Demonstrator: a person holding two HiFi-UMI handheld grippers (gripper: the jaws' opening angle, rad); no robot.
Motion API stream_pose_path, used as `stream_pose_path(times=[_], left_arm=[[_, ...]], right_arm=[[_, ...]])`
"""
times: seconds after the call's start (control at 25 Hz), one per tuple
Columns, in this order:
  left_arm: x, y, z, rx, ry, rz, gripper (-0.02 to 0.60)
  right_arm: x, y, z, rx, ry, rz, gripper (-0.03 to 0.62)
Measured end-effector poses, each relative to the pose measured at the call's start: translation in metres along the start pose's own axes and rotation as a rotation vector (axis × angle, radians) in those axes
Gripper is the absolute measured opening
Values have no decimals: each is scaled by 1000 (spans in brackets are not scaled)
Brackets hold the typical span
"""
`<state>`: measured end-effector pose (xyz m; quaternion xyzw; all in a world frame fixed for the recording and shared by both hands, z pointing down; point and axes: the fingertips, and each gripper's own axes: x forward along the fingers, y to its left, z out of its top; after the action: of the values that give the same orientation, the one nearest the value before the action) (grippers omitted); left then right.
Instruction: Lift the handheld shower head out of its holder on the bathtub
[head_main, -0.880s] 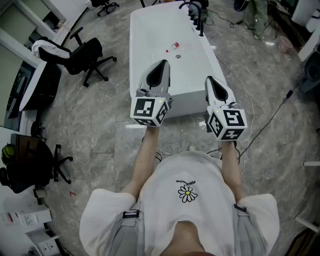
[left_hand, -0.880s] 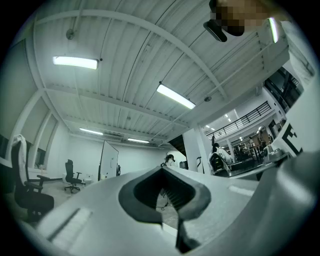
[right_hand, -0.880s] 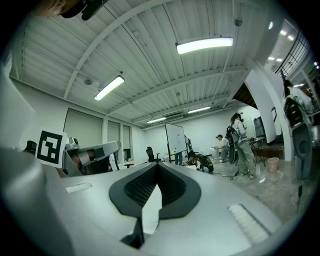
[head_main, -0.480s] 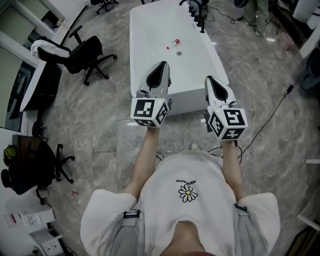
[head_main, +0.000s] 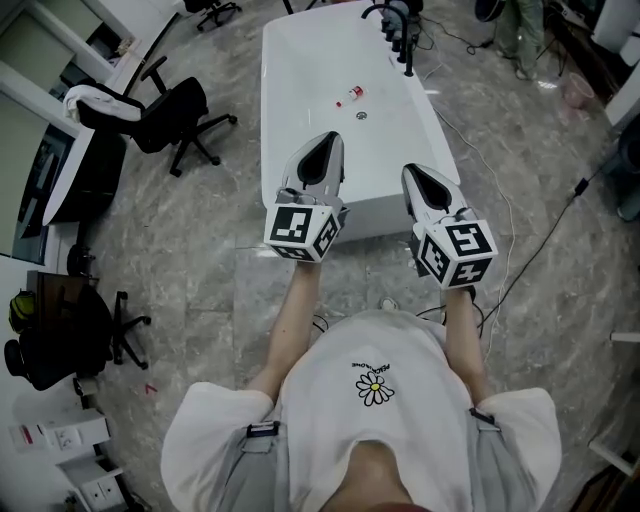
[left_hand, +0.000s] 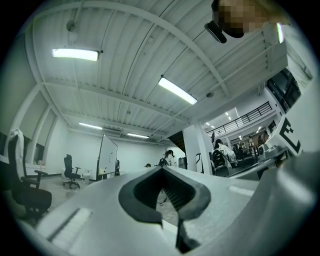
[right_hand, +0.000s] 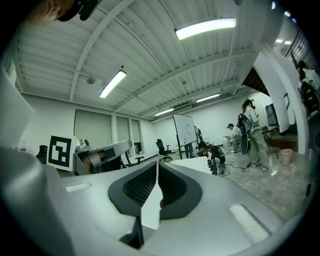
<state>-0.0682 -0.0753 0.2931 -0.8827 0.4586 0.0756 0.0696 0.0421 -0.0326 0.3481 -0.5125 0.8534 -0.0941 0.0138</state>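
Ahead of the tips, head view: the white bathtub runs lengthwise away from both tools. Dark fittings stand on its far end, well beyond the tips. The shower head is presumably among them but is too small to single out.
Left gripper, head view: held level over the tub's near end, pointing down its length, with nothing in it.
Right gripper, head view: beside the left one and apart from it, on the fittings' side, so it looks the natural one to make the reach.
Inside the tub, head view: a small red-and-white item and the drain lie forward of the tips, between them and the fittings. Neither needs touching.
Left gripper, left gripper view: jaws closed tip to tip, leaving only the hollow between the dark pads. It holds nothing. Past the tips are ceiling and room, and the fittings do not show.
Right gripper, right gripper view: jaws meeting at the tips and empty. The tub's pale rim and the dark fittings sit ahead and to the right of the tips.
Doing it well: walk round the tub's right side instead of leaning over it, and part the right jaws before arriving. Close on the handle across its width, then lift along the holder's axis so the hose is not yanked.
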Motion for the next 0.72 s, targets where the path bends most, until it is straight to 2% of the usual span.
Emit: stream_pose_path(times=[0.32,0.52,0.72], left_arm=[[27,4,-27,0,37,30,0],[47,17,-42,-13,51,41,0],[78,48,-58,-40,38,34,0]], right_arm=[[20,-38,-20,3,55,17,26],[40,-67,-24,5,62,-26,25],[79,-88,-23,-24,73,-63,25]])
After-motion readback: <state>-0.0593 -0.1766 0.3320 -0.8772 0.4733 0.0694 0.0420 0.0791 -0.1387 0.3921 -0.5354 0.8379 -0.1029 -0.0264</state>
